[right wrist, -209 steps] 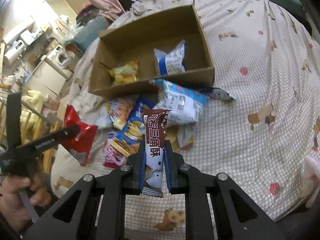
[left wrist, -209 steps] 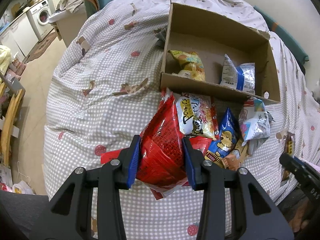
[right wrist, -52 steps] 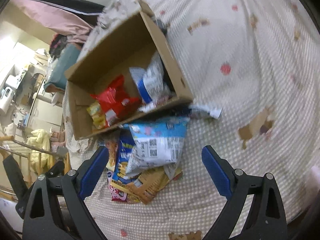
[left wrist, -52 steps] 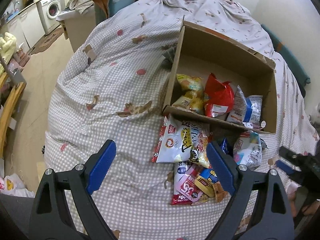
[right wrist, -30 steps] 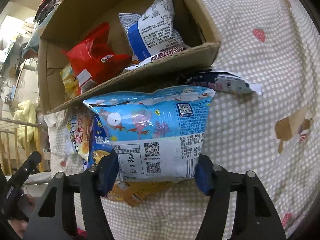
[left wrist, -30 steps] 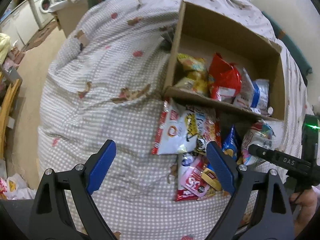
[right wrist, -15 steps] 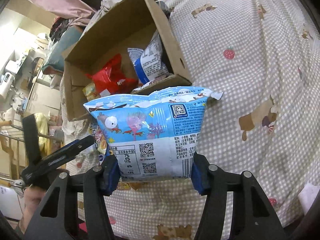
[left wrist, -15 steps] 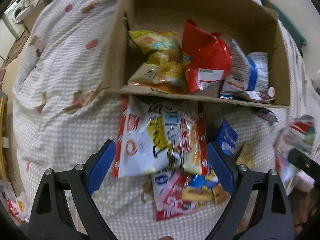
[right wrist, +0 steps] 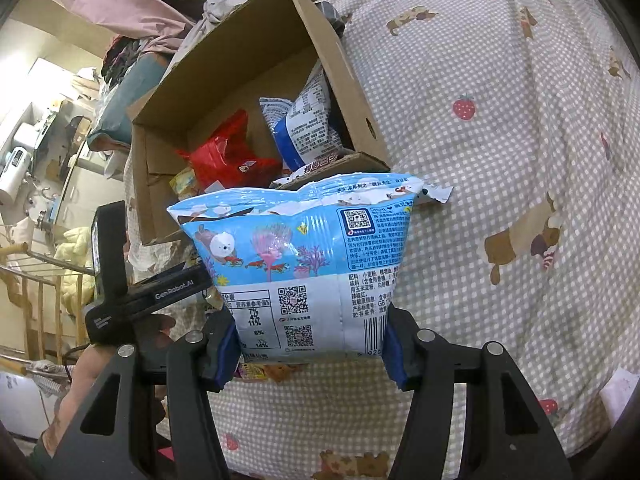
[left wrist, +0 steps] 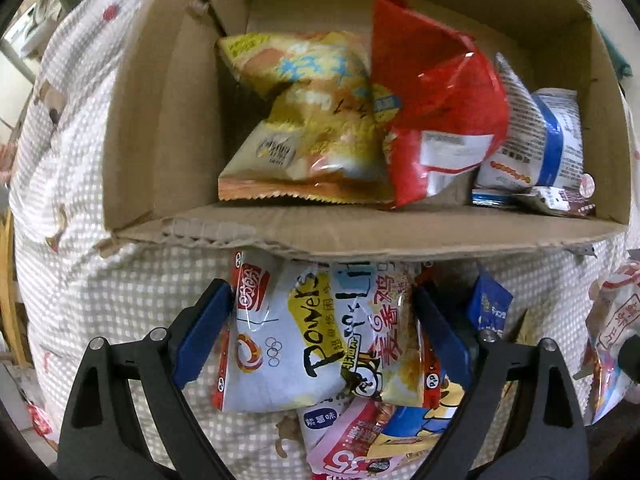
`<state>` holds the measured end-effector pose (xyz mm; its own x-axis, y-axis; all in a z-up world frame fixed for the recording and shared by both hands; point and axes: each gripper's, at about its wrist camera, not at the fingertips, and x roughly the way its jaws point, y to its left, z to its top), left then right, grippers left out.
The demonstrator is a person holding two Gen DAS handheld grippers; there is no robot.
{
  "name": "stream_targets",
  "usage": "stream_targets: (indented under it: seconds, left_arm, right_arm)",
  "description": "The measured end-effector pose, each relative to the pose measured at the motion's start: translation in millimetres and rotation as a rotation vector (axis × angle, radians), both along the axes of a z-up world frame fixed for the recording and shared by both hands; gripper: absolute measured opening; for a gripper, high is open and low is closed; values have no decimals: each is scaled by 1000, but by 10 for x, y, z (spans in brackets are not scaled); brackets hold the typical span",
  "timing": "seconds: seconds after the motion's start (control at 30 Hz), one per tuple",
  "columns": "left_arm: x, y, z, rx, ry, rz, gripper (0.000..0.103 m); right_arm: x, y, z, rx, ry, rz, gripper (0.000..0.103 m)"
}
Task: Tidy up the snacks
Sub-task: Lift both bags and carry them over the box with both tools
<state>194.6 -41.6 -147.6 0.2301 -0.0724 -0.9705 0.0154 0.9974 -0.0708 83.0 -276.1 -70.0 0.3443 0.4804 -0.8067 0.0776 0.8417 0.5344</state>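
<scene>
An open cardboard box (left wrist: 360,236) lies on the bed and holds a yellow bag (left wrist: 304,112), a red bag (left wrist: 436,100), a white-and-blue bag (left wrist: 536,140) and a brown bar (left wrist: 560,204). Just in front of it lies a white-and-yellow snack bag (left wrist: 288,320). My left gripper (left wrist: 322,344) points steeply down and stands open, one finger on each side of this bag. My right gripper (right wrist: 310,352) is shut on a light-blue snack bag (right wrist: 296,256) and holds it upright above the bed, short of the box (right wrist: 224,64).
More packets lie heaped under the white-and-yellow bag, among them a pink one (left wrist: 360,444) and a blue one (left wrist: 488,304). A small packet (right wrist: 436,194) sits by the box's near corner. The checked bedspread (right wrist: 500,160) spreads to the right. A hand (right wrist: 100,368) holds the left gripper.
My left gripper came down and forward until its open fingers flank the white-and-yellow bag. My right gripper lifted the light-blue bag off the pile, then held still.
</scene>
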Motion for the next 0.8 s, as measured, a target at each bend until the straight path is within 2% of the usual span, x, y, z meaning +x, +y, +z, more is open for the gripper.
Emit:
stream_targets:
  seconds: [0.03,0.07,0.1,0.13,0.2,0.3,0.7,0.8]
  left_arm:
    - [4,-3,-35,-9,10,8,91]
    - [2,24,-52,-25,10,15,87]
    - [-7,30,-53,-46,7,20,77]
    - [-23,29,-43,-52,4,23,74]
    - [-52,21,1,-46,-9,20,58]
    - [-98,47,80,-62,-29,32,49]
    - [-513,175,584,-46,-93,29,47]
    - [-771,271,720,-58,-116,51,46]
  right_arm:
    - [4,14,-6,-1,1,2,60]
    - [8,26,-8,-2,1,4,60]
    - [7,32,-7,-2,1,6,60]
    - [9,39,-5,-2,1,9,60]
    - [11,49,3,-4,-3,10,60]
    - [29,74,9,-3,-8,11,60]
    - [0,62,47,-5,-18,21,60]
    - [-18,67,80,-1,-28,26,60]
